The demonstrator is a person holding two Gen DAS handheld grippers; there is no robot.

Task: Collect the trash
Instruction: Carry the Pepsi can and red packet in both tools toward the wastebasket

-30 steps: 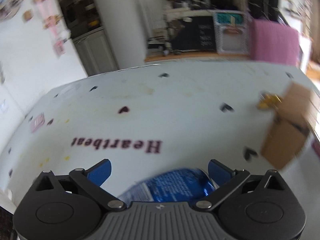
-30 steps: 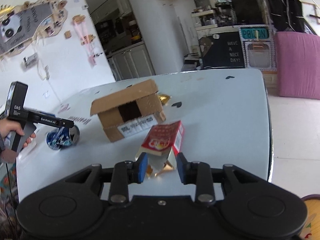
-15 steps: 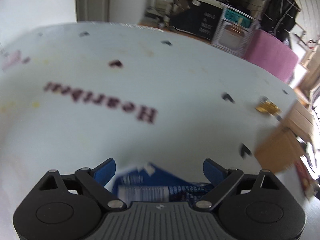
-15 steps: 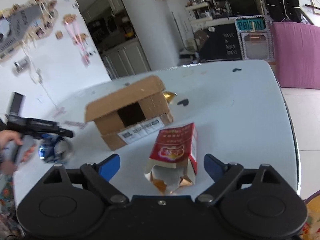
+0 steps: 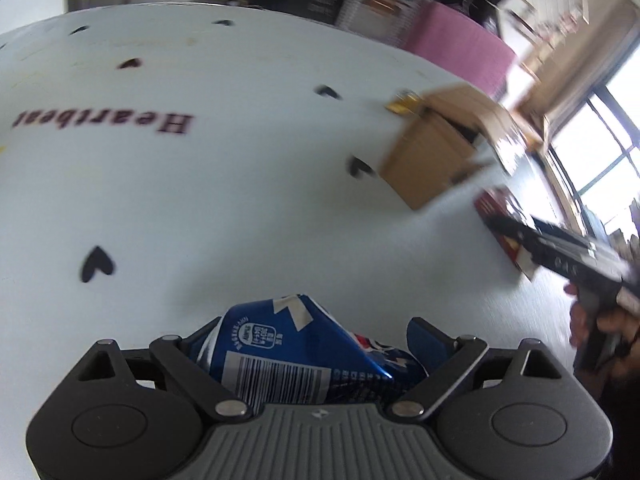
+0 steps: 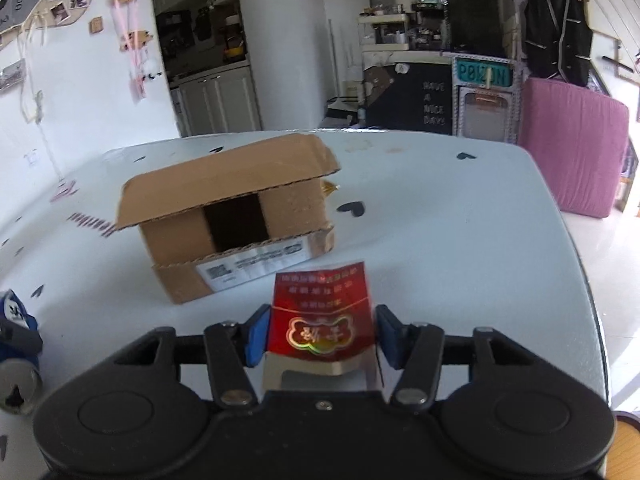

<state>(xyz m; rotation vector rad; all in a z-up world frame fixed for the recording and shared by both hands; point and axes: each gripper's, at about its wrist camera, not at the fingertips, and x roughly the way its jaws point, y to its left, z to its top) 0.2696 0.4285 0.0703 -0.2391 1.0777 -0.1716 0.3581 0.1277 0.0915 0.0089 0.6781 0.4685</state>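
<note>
Trash items in view: three. One crushed blue aluminium drink can (image 5: 304, 344), one red paper carton with gold emblem (image 6: 322, 318), one crumpled gold foil wrapper (image 5: 404, 103).

Can: dented, barcode panel and white lettering facing up, lying on its side with its long axis running roughly from 10 to 4 o'clock in the left wrist view. It sits between the blue pads of the left gripper (image 5: 310, 340), whose jaws stand wide; whether the pads press on it cannot be told.

Carton: glossy red face with gold script, torn open at the near end showing a pale lining, long axis pointing to 12 o'clock, away from the camera. It lies between the blue pads (image 6: 256, 334) of the right gripper (image 6: 322, 336), whose jaws are closing; both pads sit just beside its edges.

Wrapper: at 1 o'clock from the can, just behind one brown corrugated cardboard box (image 6: 232, 216), whose flap is open and label faces forward.

All rest on one white tabletop with black heart marks (image 6: 460, 240).

One hand (image 5: 600, 328) holds the right gripper's handle.
</note>
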